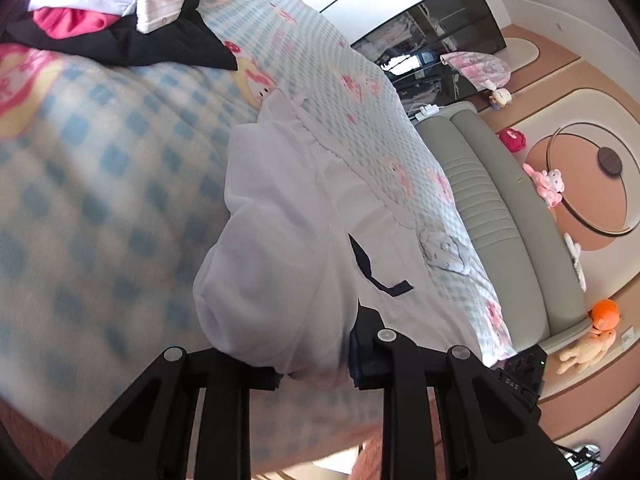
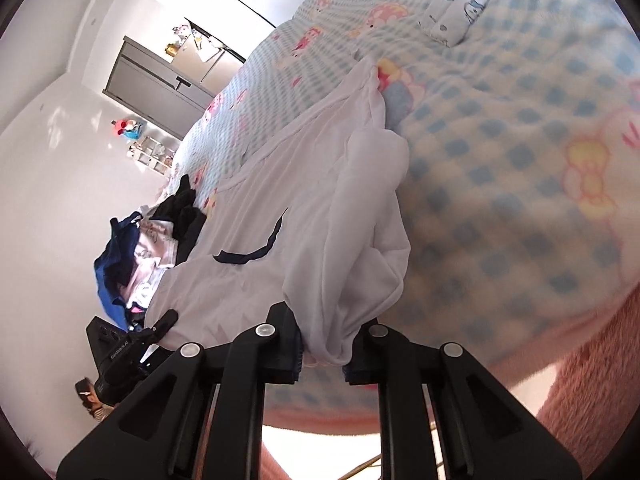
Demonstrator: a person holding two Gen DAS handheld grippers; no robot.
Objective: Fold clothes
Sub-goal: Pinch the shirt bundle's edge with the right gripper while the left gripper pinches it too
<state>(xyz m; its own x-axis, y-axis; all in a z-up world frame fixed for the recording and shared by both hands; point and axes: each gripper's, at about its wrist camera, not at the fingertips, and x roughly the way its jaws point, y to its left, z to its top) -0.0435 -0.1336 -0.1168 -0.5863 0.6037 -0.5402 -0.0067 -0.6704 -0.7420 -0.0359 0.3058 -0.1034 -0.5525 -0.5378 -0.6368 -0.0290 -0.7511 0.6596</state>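
We found the white garment (image 1: 296,208) lying across the checked bed cover (image 1: 100,168), one edge bunched and raised. The left gripper (image 1: 314,364) was clamped on that raised cloth, and the right gripper (image 2: 322,360) likewise. We judged the fold needed both ends carried level and taut, with the dark ribbon (image 1: 380,276) kept flat inside

I see a bed with a blue-checked blanket (image 1: 100,184) ahead of the left claw, grey padded headboard (image 1: 492,216) off to its right. Beyond that, a peach-and-cream panelled wall (image 1: 576,80) with plush toys (image 1: 548,184). From the right claw: white wall (image 2: 52,184) to the left, grey cabinet (image 2: 160,84) far left. Bright daylight, glare on the wall.
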